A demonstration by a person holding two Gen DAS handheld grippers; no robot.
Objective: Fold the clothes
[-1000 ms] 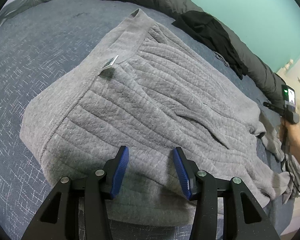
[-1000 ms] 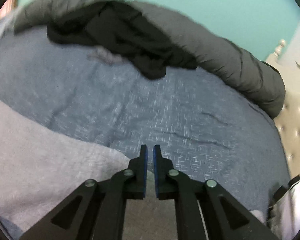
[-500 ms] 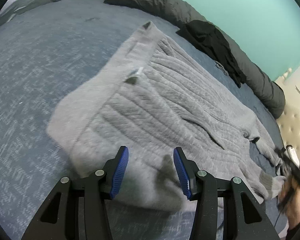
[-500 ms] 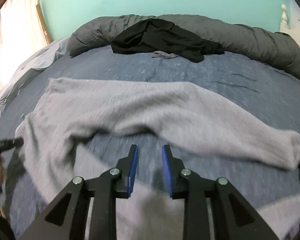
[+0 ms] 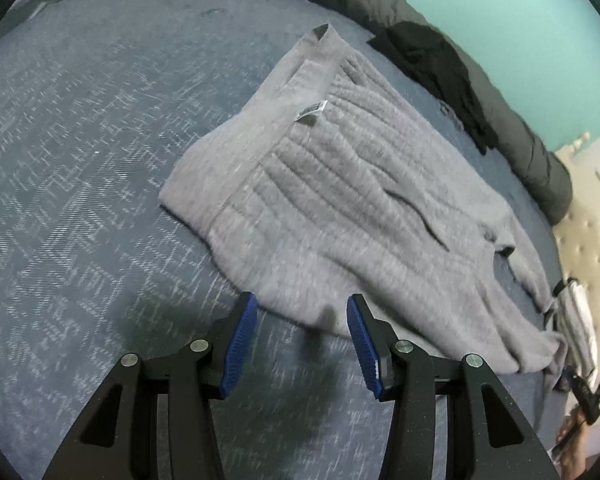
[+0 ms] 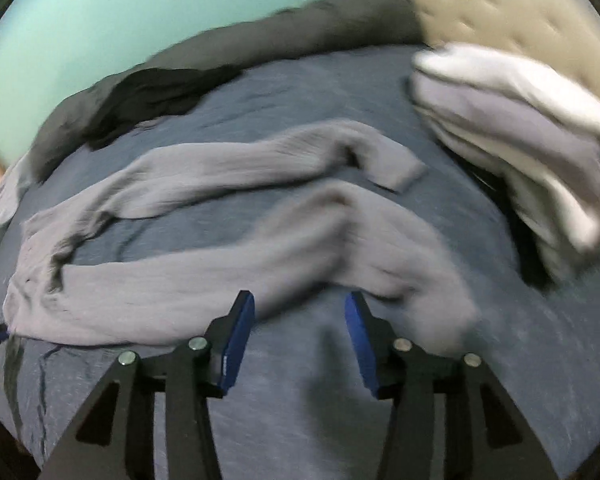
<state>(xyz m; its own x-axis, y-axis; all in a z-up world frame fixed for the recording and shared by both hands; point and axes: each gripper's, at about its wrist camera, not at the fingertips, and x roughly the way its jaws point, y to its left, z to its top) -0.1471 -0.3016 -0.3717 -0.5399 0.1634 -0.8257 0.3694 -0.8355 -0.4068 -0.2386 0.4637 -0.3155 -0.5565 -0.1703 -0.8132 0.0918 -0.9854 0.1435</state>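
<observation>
Grey sweater point(image 5: 340, 208) lies spread flat on the bed point(image 5: 80, 160), presumably so it can be folded. Left hand-held gripper point(image 5: 302, 338) hovers half open over its near hem, holding nothing. Right hand-held gripper point(image 6: 298, 338) is opening, empty, above the sleeves point(image 6: 220, 248), beside folded laundry point(image 6: 520, 152).
</observation>
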